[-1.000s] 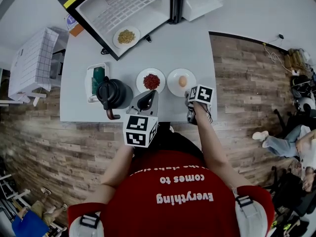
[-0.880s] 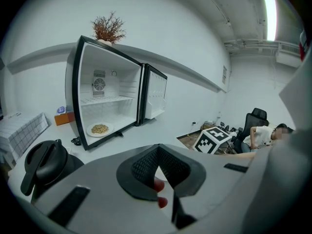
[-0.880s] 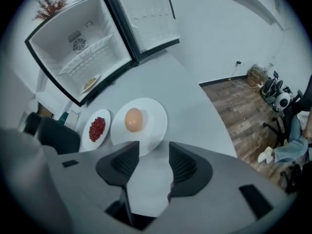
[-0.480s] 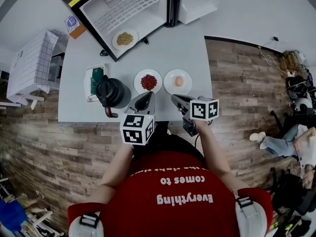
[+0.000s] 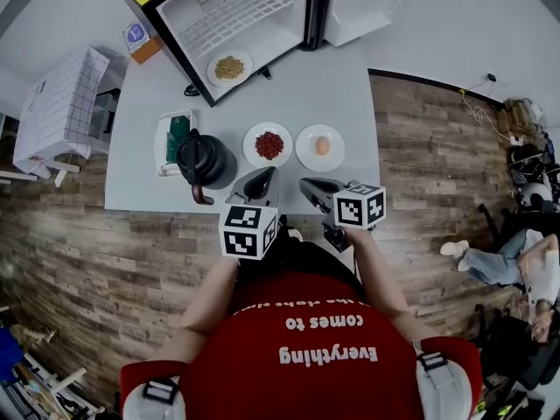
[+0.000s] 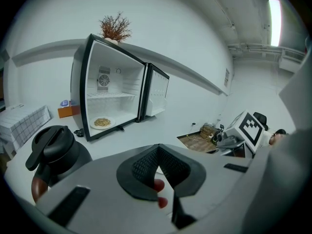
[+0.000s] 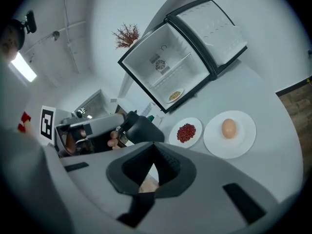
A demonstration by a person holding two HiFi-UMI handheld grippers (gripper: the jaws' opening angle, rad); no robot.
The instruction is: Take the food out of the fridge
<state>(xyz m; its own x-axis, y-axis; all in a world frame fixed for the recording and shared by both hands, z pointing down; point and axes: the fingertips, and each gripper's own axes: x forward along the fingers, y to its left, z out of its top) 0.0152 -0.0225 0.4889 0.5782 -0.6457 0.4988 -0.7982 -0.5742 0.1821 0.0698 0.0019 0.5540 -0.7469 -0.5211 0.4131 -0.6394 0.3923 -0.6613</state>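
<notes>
My left hand-held gripper (image 5: 260,179) and right hand-held gripper (image 5: 308,186) are clenched empty; black kettle (image 5: 203,160) at eleven o'clock; shirt (image 5: 324,339) reads "Everything comes to".

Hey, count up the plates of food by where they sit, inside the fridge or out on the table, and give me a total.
In the fridge: 1 (yellow food)
On the table: 2 (red food, egg)
Total: 3
</notes>
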